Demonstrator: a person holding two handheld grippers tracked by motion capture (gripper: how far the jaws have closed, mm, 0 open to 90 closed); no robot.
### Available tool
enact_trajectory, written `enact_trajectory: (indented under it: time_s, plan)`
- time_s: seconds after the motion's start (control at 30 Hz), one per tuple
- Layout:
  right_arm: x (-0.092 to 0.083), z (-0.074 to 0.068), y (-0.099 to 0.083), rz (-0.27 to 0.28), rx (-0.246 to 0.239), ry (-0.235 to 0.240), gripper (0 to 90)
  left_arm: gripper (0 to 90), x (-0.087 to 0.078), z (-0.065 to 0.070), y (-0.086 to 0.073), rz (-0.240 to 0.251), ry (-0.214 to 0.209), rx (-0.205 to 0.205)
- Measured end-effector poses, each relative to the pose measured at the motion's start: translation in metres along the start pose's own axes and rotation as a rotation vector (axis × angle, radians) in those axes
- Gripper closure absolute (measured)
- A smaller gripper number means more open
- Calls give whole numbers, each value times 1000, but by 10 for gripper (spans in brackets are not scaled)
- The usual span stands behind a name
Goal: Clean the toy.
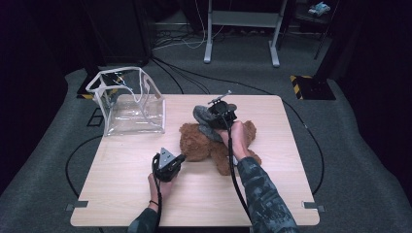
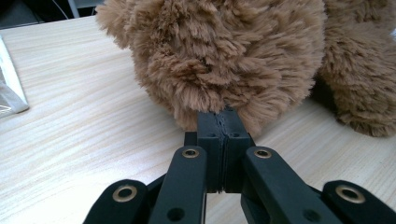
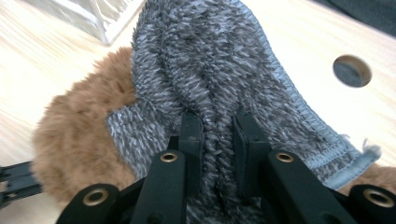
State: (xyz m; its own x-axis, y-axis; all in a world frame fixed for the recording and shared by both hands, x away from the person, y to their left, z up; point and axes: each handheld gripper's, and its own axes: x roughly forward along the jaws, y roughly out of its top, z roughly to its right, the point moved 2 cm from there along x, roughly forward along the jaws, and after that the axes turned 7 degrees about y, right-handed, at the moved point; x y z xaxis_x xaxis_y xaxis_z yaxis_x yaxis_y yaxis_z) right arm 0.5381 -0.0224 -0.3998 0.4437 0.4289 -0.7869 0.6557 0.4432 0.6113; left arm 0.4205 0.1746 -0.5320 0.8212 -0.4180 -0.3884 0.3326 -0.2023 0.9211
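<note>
Black jaws of the left hand-held gripper (image 2: 225, 122) are clenched on a tuft of the brown teddy bear (image 2: 224, 56), which lies mid-tabletop (image 1: 126, 189). Over the bear, the right hand-held gripper (image 3: 218, 135) is grasping a fold of the grey fuzzy garment (image 3: 219, 60). The risk, as I judge it: the left pinch holds mostly fur, so a hard pull on the garment could slip it loose and drag the bear. How deep that pinch goes is hidden by pile. The clear bag (image 1: 131, 104) stands near enough to be knocked.
</note>
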Motion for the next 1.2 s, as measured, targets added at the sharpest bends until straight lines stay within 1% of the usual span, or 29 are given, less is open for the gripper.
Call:
enact_trajectory:
  time_s: [0.07, 0.1, 0.17, 0.23, 0.27, 0.33, 0.37, 0.43, 0.47, 0.5, 0.53, 0.57, 0.6, 0.67, 0.7, 0.73, 0.8, 0.83, 0.9, 0.93, 0.97, 1.0, 1.03, 1.07, 1.13, 1.17, 1.2]
  plan:
    - [5, 1, -1, -21, 10, -21, 760, 893, 0, 0, 0, 1, 2, 1]
    - [6, 3, -1, -17, 5, -22, 760, 893, 0, 0, 0, 4, 2, -4]
    - [4, 6, -2, -18, 9, -38, 760, 893, -1, 0, 0, -3, 7, 2]
    - [0, 11, -4, -19, 13, -50, 759, 893, 0, 0, 0, 4, 1, 1]
    - [-4, 15, -5, -23, 24, -64, 759, 893, 0, 0, 0, 5, 0, 1]
    - [-11, 25, -9, -21, 29, -83, 759, 893, 0, 0, 0, 2, 3, 3]
    - [-14, 29, -11, -21, 44, -95, 759, 893, 0, 0, 0, 3, 3, 5]
    - [-19, 39, -16, -18, 52, -105, 759, 893, 0, 0, 0, 4, 2, 5]
    - [-23, 46, -20, -20, 70, -108, 759, 893, 0, 1, 0, 6, 2, 5]
    - [-25, 50, -22, -21, 85, -108, 759, 893, 0, 1, 0, 5, 3, 8]
    - [-27, 56, -26, -11, 85, -119, 759, 893, -1, 1, 0, 1, 5, 10]
    - [-30, 61, -29, -13, 106, -120, 759, 893, -1, 1, 0, -4, -3, 12]
    - [-32, 67, -33, -9, 111, -130, 759, 893, -1, 1, 0, -3, -3, 11]
    - [-36, 75, -40, -3, 140, -140, 759, 892, -1, 1, 0, -2, -4, 15]
    - [-38, 83, -45, 0, 141, -157, 759, 892, -1, 1, 0, -2, -4, 15]
    - [-40, 87, -50, -2, 166, -160, 760, 892, -1, 1, 0, -2, -4, 15]
    - [-43, 94, -57, -7, 185, -173, 760, 892, -1, 1, 0, 8, 0, 5]
    - [-46, 99, -62, -11, 194, -180, 760, 892, -1, 1, 0, 7, 1, 13]
    - [-52, 104, -67, -6, 212, -193, 761, 892, -2, 1, 0, 3, -2, 15]
    - [-57, 105, -68, 10, 225, -185, 761, 892, -1, 1, 0, 10, 2, 13]
    - [-62, 106, -67, 35, 218, -183, 761, 892, -1, 1, 0, 9, 1, 13]
    - [-67, 103, -65, 56, 215, -182, 762, 892, -1, 1, 0, 11, 3, 11]
    - [-72, 100, -62, 75, 209, -175, 761, 892, -2, 1, 0, 3, -4, 14]
    - [-77, 94, -58, 99, 196, -150, 761, 892, -2, 1, 0, 4, -3, 13]
    - [-80, 83, -50, 127, 169, -127, 761, 892, -2, 1, 0, 3, -4, 17]
    - [-80, 77, -47, 133, 154, -117, 760, 891, -2, 1, 0, 3, -3, 17]
    - [-78, 67, -41, 132, 130, -92, 760, 892, -2, 1, 0, 4, -3, 17]
